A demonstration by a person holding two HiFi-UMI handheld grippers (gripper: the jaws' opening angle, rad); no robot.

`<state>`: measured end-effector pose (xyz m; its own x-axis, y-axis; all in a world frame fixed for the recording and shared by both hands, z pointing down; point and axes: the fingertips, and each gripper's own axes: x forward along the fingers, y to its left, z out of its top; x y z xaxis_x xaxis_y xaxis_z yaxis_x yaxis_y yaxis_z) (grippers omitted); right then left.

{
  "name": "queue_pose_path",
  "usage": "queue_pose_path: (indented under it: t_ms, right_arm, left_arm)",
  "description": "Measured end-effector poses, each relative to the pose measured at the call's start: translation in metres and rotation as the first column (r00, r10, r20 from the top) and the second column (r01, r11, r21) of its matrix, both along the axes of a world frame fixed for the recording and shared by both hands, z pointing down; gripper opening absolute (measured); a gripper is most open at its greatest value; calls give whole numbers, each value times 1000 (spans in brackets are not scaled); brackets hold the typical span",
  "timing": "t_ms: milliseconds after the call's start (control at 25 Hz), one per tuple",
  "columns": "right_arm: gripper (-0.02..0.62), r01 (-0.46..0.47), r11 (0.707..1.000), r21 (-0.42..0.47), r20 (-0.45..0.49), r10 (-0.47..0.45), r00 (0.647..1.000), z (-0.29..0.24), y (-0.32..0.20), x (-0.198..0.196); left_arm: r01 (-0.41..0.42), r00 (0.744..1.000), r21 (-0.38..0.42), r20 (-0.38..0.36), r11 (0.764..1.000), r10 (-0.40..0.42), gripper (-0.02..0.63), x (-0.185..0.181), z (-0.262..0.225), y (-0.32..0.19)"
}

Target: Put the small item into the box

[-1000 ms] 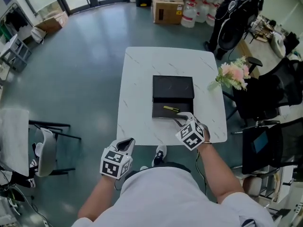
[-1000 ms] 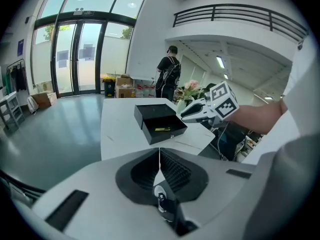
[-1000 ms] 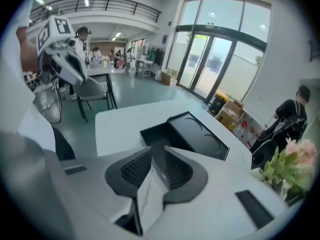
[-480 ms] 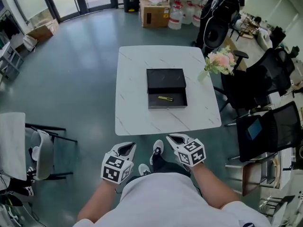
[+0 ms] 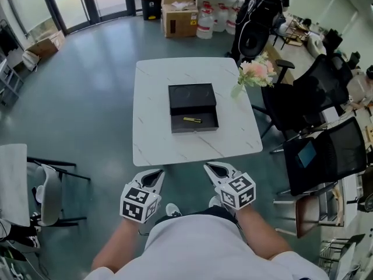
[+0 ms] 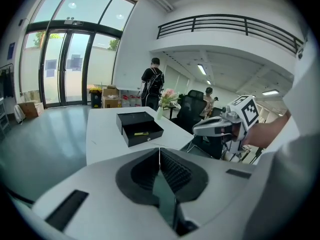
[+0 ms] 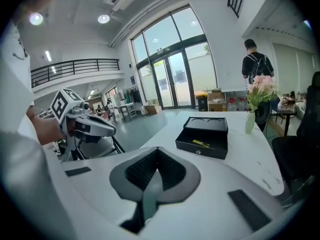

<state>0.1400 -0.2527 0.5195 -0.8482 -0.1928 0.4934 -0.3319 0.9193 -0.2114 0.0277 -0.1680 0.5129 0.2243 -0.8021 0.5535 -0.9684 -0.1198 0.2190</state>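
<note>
An open black box (image 5: 194,121) with its lid (image 5: 191,97) laid back sits in the middle of the white marble table (image 5: 157,136). A small yellow item (image 5: 192,119) lies inside the box (image 6: 145,132) (image 7: 202,146). Both grippers hang off the table's near edge, close to my body. My left gripper (image 5: 155,175) (image 6: 159,151) is shut and empty. My right gripper (image 5: 213,168) (image 7: 157,152) is also shut with nothing between its jaws.
A vase of pink flowers (image 5: 252,72) stands at the table's right edge. Black office chairs (image 5: 317,150) crowd the right side, a grey chair (image 5: 49,188) stands at the left. Cardboard boxes (image 5: 178,13) and water jugs lie beyond the table. A person (image 7: 257,66) stands far off.
My right gripper left the box, pulled back off the table toward my body and shut. The yellow item stayed in the box. The view has backed away from the table.
</note>
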Motion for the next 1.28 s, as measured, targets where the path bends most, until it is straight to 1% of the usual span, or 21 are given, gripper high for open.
queue_pose_path:
  t_ms: [280,520,680,840,1080,1280]
  right_arm:
    - [15,10,1000,-8,14,-10,1000,-10,-12,50]
    - [15,24,1000,-19,5,-24,1000,-1,-19,83]
    - [15,37,999,-22,24,-37,999,-2,-20,92]
    - [15,42,999,-29,39,-41,998,-1,-20,98]
    - [15,63,998,-19,52,-62,997,-4,-19,98]
    - [15,61,998,-24,57,-60,997,-3,-20,98]
  left_arm:
    - [28,1000,8,-2,1000,-28,17,34,-6,-27]
    - [-4,1000,4,21,1000,3,17,73,-9,-42]
    - [-10,1000,-23,19,1000,11,17,91,-4,-41]
    - [-23,999,-35,34,999,24,17,105,0,-40]
    - [-13,999,-30,45,999,14,17,107,-6,-41]
    - [-7,999,-30,48,1000,9,17,105,-6,-39]
